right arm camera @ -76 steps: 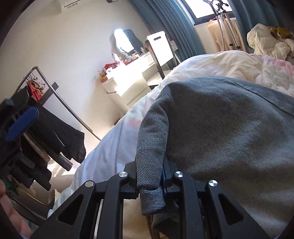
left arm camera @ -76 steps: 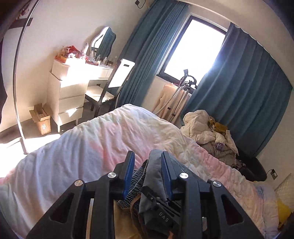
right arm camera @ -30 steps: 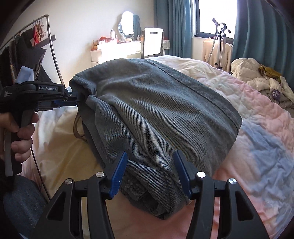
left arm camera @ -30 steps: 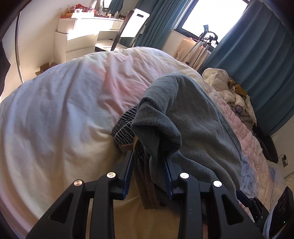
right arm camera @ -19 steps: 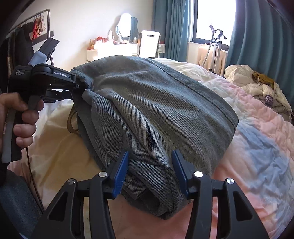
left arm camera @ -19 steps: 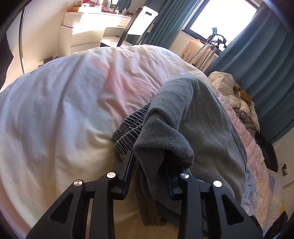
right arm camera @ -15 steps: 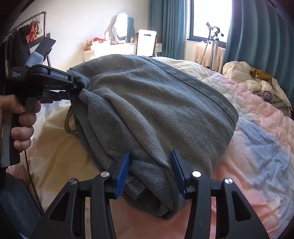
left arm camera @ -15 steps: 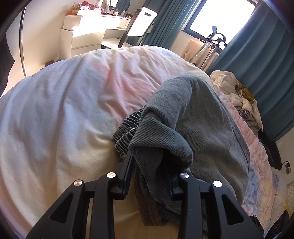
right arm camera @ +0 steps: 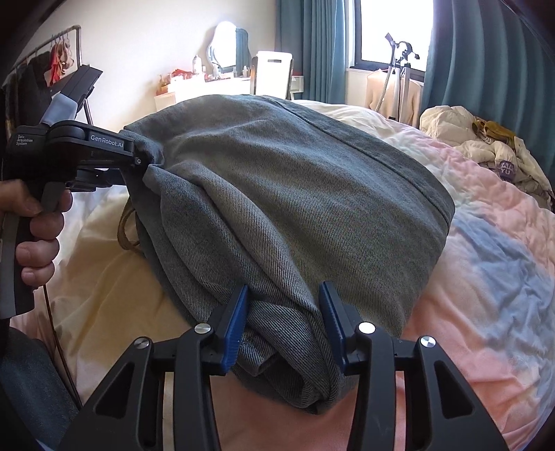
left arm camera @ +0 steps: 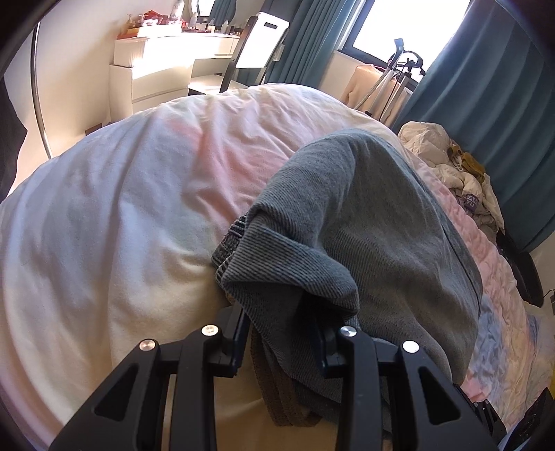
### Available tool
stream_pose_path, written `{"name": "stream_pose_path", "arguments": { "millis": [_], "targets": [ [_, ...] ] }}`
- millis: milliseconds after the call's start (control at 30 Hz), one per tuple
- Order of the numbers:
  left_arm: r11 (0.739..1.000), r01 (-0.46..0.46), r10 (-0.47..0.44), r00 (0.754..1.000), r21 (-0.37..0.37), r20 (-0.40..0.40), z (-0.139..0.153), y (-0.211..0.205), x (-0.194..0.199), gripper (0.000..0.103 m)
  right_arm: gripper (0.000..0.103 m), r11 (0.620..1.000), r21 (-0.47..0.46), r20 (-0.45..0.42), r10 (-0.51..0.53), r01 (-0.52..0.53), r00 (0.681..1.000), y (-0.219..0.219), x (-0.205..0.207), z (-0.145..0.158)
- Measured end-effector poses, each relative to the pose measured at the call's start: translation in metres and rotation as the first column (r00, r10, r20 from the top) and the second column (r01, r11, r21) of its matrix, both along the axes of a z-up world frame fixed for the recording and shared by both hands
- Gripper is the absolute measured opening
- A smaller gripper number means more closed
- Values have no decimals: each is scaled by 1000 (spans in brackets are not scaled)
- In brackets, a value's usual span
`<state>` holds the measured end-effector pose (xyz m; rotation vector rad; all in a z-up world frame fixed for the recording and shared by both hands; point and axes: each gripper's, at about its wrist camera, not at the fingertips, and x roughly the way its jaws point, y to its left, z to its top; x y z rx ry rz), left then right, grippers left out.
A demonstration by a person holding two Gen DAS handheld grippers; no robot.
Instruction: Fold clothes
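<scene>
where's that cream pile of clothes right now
In the right wrist view the cream pile of clothes sits at the far right on the bed, beyond the grey jeans, beside the blue curtain.

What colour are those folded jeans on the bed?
Grey jeans; clearest in the right wrist view.

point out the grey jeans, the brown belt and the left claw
grey jeans [right arm camera: 295,194]: right wrist view, top folded panel
brown belt [left arm camera: 277,392]: left wrist view, hanging loop
left claw [right arm camera: 140,163]: right wrist view, tip at the denim

Both wrist cameras looked close along own tool, tilted down; shared jeans on bed, window beyond.
</scene>
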<state>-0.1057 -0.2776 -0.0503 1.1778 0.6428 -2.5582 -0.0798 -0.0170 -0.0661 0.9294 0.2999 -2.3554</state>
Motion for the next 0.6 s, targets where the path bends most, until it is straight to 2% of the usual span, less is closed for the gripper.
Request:
{"name": "stream_pose_path", "arguments": {
  "millis": [100,200,367,500,600],
  "targets": [
    [999,1,-1,1000,-36,9,1,4,-1,31,41,1000,5,-9,-3,3,1000,-1,1,-1],
    [998,4,-3,1000,-64,14,2,7,-3,31,33,1000,6,-19,-13,13,1000,-1,5,1],
    [999,-7,7,1000,-49,-3,3,8,-3,31,20,1000,13,-42,-6,6,999,-1,13,9],
    [999,-33,34,998,13,-44,0,-6,-9,31,17,999,42,-56,21,-19,998,-7,17,9],
    [986,-67,77,995,151,-66,-13,-26,-14,31,17,998,44,-34,41,-39,999,-8,13,5]
  ]
}}
